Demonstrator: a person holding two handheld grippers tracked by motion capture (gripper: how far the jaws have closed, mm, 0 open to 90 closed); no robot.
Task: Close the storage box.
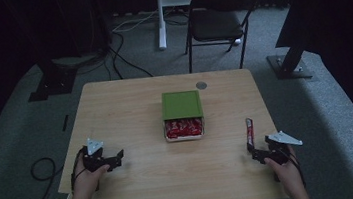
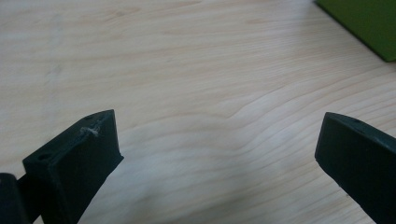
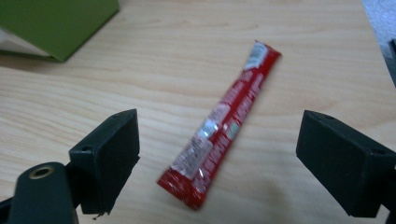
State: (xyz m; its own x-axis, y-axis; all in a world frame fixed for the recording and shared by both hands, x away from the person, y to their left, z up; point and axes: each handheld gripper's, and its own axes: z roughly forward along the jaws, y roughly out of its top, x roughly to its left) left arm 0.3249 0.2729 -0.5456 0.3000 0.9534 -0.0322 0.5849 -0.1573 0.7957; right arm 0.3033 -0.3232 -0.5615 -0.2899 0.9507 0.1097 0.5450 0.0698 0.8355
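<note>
A red stick packet (image 1: 249, 130) (image 3: 223, 121) lies flat on the wooden table (image 1: 148, 178) near its right edge. My right gripper (image 1: 252, 150) (image 3: 219, 163) is open just behind the packet's near end, one jaw on each side, not touching it. A white box of red packets (image 1: 184, 129) sits mid-table, its green lid (image 1: 181, 104) (image 3: 51, 23) slid back to half cover it. Over bare wood at the table's left, my left gripper (image 1: 119, 158) (image 2: 215, 158) stands open with nothing between its jaws. The lid's corner (image 2: 364, 23) shows at that view's top right.
A round grey grommet (image 1: 201, 85) is set in the table's far edge. Behind the table stand a black folding chair (image 1: 220, 19) and a white desk leg (image 1: 159, 16). Black stands and cables (image 1: 60, 72) are on the carpet at left and right.
</note>
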